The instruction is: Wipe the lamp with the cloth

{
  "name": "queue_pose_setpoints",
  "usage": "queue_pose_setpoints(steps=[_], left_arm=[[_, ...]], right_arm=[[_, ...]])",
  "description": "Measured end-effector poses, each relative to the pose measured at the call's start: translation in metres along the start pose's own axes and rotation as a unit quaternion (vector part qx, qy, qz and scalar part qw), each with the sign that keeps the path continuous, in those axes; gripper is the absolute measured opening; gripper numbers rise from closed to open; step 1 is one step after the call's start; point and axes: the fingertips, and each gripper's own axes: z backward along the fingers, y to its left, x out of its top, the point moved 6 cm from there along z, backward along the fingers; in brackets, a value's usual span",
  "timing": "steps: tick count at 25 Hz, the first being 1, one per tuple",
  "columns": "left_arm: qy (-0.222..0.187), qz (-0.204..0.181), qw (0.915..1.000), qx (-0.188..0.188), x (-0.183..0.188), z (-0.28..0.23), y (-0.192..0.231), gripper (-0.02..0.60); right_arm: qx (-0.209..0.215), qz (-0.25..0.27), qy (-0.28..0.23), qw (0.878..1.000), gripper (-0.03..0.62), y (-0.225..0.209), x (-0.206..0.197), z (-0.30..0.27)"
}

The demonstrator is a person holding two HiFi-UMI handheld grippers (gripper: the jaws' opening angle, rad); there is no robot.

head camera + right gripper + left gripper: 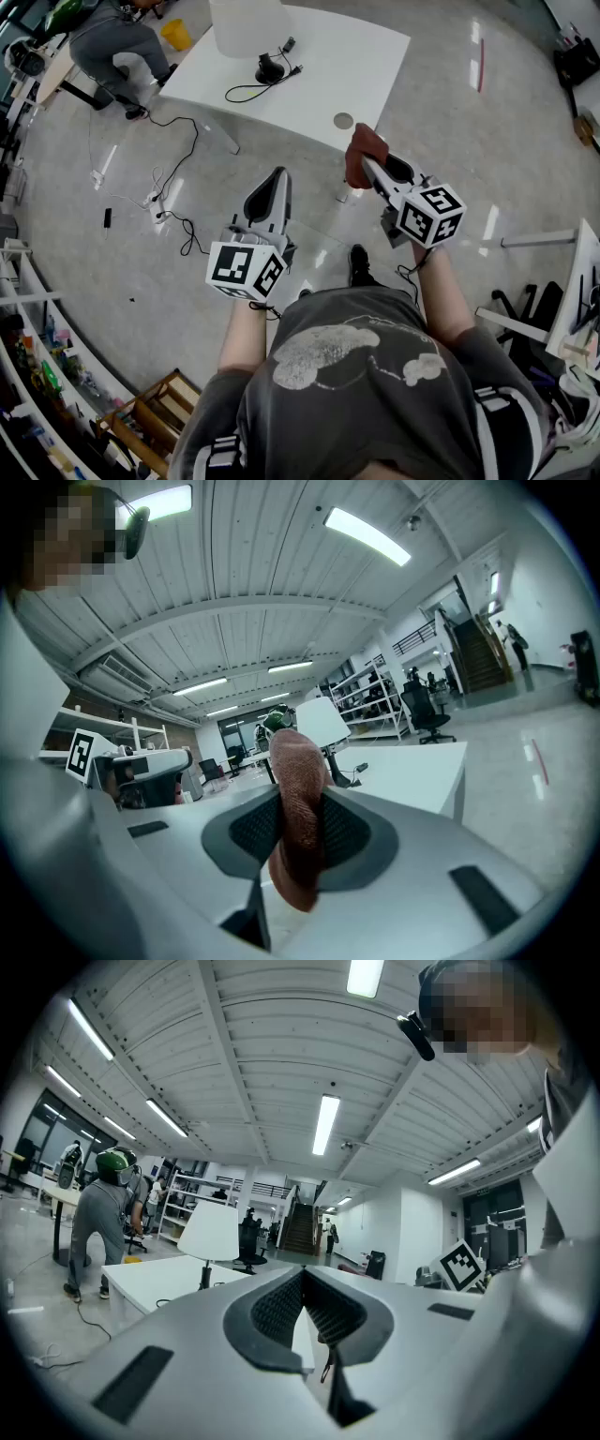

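Observation:
A lamp with a white shade (248, 26) and a black base (270, 68) stands on the white table (356, 66) ahead; the shade (212, 1232) also shows in the left gripper view and the shade (323, 723) in the right one. My right gripper (367, 164) is shut on a reddish-brown cloth (362, 155), held in the air short of the table's near edge. The cloth (298, 813) bulges from between the jaws. My left gripper (278, 178) is shut with nothing in it, held beside the right one, left of it.
A black cable (246, 90) runs from the lamp base across the table. A small round disc (344, 120) lies near the table's front edge. Cables and a power strip (156, 202) lie on the floor at left. A person (112, 42) bends at a desk far left.

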Motion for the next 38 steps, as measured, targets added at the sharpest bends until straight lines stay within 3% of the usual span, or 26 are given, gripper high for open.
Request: queue_pose_setpoints(steps=[11,20,38], left_arm=[[-0.004,-0.007,0.9986,0.052,-0.011,-0.081,-0.012,0.008],[-0.002,-0.016,0.9978,0.065,-0.014,-0.118,-0.008,0.008],[-0.034,-0.006,0.9992,0.021,0.026,-0.214,0.103,0.008]], right_arm=[[0.025,0.003,0.014,1.000,0.091,-0.098,0.030,-0.009],[0.045,0.007,0.022,0.999,0.091,-0.125,0.041,-0.039],[0.022,0.044,-0.004,0.999,0.091,-0.140,0.127,-0.171]])
